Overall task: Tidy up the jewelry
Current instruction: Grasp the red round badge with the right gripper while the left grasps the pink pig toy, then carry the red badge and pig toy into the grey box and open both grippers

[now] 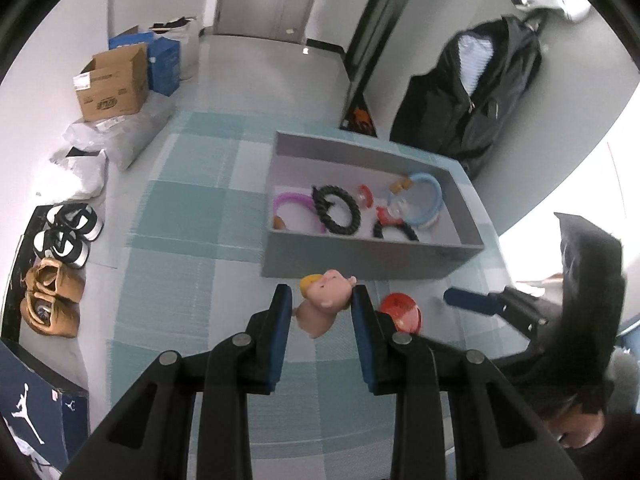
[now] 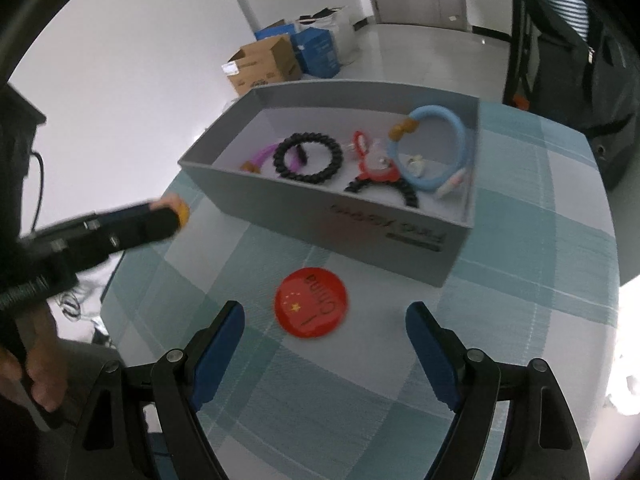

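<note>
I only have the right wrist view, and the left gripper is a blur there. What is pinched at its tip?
Observer: A pink figurine with a yellow cap, between the fingers of the left gripper, touching both.
Operator: Is it over the box yet?
Observer: No. In the left wrist view it sits short of the near wall of the grey box, above the checked cloth.
Operator: Anything on the floor on that side?
Observer: Two pairs of shoes by the table: a black-and-white pair and a tan pair.
</note>
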`<state>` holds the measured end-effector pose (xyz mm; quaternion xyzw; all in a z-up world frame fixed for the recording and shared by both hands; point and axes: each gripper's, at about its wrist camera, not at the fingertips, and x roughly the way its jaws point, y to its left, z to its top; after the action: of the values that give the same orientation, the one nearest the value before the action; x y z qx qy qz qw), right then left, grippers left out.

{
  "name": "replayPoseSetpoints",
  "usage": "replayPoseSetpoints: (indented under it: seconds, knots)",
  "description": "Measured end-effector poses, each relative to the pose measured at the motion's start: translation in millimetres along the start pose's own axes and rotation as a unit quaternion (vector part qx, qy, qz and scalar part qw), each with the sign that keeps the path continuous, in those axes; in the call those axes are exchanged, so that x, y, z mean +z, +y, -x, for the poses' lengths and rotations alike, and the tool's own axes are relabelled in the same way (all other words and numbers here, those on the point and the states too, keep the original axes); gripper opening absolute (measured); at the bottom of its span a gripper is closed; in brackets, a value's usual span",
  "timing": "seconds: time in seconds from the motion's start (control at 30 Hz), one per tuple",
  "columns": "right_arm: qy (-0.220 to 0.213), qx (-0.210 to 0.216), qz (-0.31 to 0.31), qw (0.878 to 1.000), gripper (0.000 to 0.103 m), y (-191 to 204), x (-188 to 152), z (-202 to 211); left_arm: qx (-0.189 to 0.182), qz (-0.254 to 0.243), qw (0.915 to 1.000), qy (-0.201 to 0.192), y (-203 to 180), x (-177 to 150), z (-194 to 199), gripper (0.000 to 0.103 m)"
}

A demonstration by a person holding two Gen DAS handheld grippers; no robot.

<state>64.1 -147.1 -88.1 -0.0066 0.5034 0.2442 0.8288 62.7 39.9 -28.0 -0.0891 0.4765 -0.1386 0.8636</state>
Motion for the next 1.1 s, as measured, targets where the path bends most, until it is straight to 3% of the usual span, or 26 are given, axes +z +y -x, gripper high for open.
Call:
replayPoseSetpoints:
  seconds: [0.2,0.3,0.47,0.63,0.87,1.1]
  knots:
    - [0.002,-0.015,0.020,1.000,0.081,12,2,-7,0.005,0.013,0.9998,-0.016,8,2,7,0.025]
    - [0.003,-0.043,0.048,0.998,0.073,24,2,-12,0.004,0.019,0.9997,-0.016,14,4,9,0.025]
    - [0.001,-0.088,0.102,0.991,0.045,43,-1,-16,0.003,0.025,0.9995,-0.018,17,4,10,0.025]
    - [-0.001,-0.086,0.105,0.991,0.042,47,-2,-16,0.001,0.026,0.9995,-0.019,17,4,11,0.025]
    - [0.002,-0.062,0.084,0.994,0.042,39,4,-13,0.002,0.026,0.9995,-0.018,17,3,11,0.025]
    - [-0.016,0.017,0.028,0.999,0.042,23,9,2,0.003,0.029,0.9992,-0.027,17,6,14,0.025]
